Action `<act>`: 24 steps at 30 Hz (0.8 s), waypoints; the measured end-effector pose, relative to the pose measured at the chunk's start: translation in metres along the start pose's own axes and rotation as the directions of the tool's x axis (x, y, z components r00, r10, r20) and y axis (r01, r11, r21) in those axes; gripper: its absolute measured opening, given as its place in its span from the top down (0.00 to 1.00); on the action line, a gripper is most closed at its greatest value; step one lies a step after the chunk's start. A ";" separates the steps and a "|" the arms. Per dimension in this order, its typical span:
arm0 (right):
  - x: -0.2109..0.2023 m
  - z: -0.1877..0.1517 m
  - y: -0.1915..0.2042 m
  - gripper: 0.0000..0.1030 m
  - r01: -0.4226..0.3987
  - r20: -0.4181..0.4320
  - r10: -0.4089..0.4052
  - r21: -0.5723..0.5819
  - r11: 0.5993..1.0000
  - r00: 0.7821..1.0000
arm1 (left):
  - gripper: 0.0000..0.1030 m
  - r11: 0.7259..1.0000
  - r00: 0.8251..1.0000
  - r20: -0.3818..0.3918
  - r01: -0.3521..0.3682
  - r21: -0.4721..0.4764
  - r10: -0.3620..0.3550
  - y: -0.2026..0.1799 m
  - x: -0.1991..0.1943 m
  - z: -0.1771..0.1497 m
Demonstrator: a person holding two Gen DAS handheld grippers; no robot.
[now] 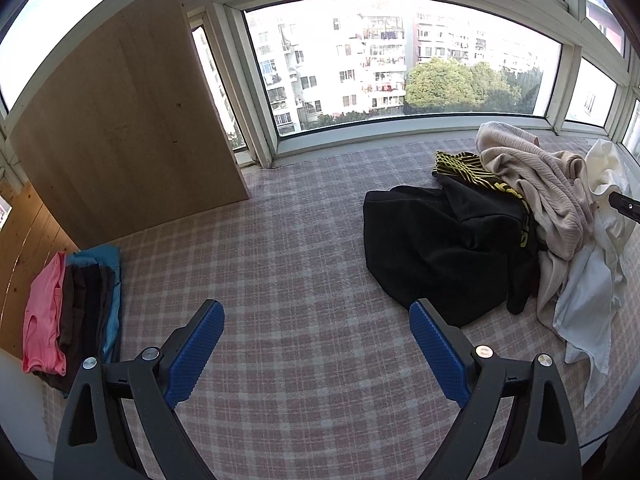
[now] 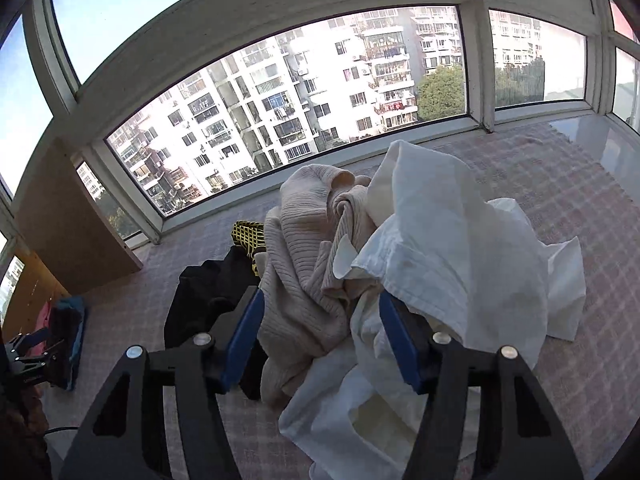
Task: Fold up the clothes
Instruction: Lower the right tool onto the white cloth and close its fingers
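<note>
At the far left of my left wrist view, the folded stack [image 1: 72,312] lies against the wooden panel [image 1: 128,120], pink top outermost. My left gripper [image 1: 316,344] hovers over bare checked blanket [image 1: 304,240] at bottom centre, fingers wide apart and empty. Right of centre is the unfolded pile: a black garment [image 1: 436,248], a yellow-and-black patterned piece [image 1: 460,166], a beige ribbed sweater [image 1: 548,184] and a white shirt [image 1: 592,288] at the frame's right edge. In the right wrist view, my right gripper [image 2: 320,332] sits low in that heap, fingers apart, beige knit and white cloth between them. My worry: closing here could pinch both garments together, dragging the sweater along and tumbling the pile, since the shirt's edges lie tangled over it.
</note>
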State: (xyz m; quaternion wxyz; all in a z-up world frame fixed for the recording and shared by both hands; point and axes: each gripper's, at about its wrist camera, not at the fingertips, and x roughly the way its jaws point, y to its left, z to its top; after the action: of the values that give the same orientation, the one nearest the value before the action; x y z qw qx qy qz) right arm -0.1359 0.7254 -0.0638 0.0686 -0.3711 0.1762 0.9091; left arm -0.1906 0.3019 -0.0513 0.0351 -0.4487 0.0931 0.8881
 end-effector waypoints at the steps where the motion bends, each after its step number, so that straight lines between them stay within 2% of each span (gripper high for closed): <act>1: -0.009 0.002 -0.011 0.28 0.040 0.016 -0.041 0.024 0.999 0.999 | 0.09 1.000 1.000 -0.002 0.003 0.002 -0.003 -0.001 0.001 0.000; 5: -0.021 0.006 -0.038 0.28 0.152 0.014 -0.153 0.072 0.986 0.988 | 0.09 1.000 1.000 -0.013 0.015 0.013 -0.015 -0.006 0.006 -0.001; 8: -0.034 0.006 -0.038 0.28 0.094 0.052 -0.099 0.082 0.992 0.994 | 0.09 0.999 1.000 -0.013 0.022 0.031 -0.021 -0.010 0.004 -0.001; 10: -0.033 0.006 -0.036 0.27 0.083 0.033 -0.086 0.086 0.993 0.996 | 0.09 0.999 1.000 0.005 0.010 0.040 -0.011 -0.009 -0.001 -0.002; 11: -0.030 0.006 -0.035 0.27 0.070 0.017 -0.072 0.093 0.993 0.997 | 0.09 0.999 1.000 0.014 0.001 0.043 -0.002 -0.007 -0.003 -0.003; 13: -0.010 0.003 -0.033 0.27 -0.007 -0.055 0.015 0.144 0.990 0.998 | 0.09 0.999 1.000 0.021 -0.015 0.035 0.014 -0.003 -0.004 -0.004; 15: 0.005 -0.005 -0.025 0.27 -0.025 -0.099 0.044 0.182 0.983 0.994 | 0.09 1.000 1.000 0.008 -0.009 0.014 0.008 0.002 -0.002 -0.005; 17: 0.017 -0.012 -0.009 0.27 -0.034 -0.121 0.053 0.159 0.987 0.991 | 0.09 1.000 1.000 0.004 -0.009 0.004 0.009 0.005 -0.002 -0.007; 18: 0.022 -0.015 0.000 0.27 -0.032 -0.126 0.050 0.140 0.990 0.991 | 0.09 1.000 1.000 0.006 -0.012 0.003 0.012 0.006 -0.003 -0.008; 20: 0.033 -0.011 0.014 0.27 0.018 -0.118 -0.007 0.095 0.995 0.993 | 0.09 1.000 1.000 0.007 -0.018 0.002 0.018 0.008 -0.004 -0.011; 23: 0.043 0.003 0.023 0.27 0.061 -0.098 -0.052 0.097 0.993 0.994 | 0.09 1.000 1.000 -0.002 -0.029 0.004 0.029 0.010 -0.002 -0.013; 24: 0.047 0.010 0.025 0.27 0.113 -0.090 -0.105 0.085 0.990 0.990 | 0.09 1.000 1.000 -0.003 -0.030 -0.001 0.030 0.011 -0.002 -0.013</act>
State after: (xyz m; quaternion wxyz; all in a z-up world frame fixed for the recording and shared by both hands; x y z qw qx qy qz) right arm -0.1822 0.7059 -0.0837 0.1273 -0.4151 0.1993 0.8785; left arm -0.1807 0.2885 -0.0557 0.0216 -0.4487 0.0994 0.8879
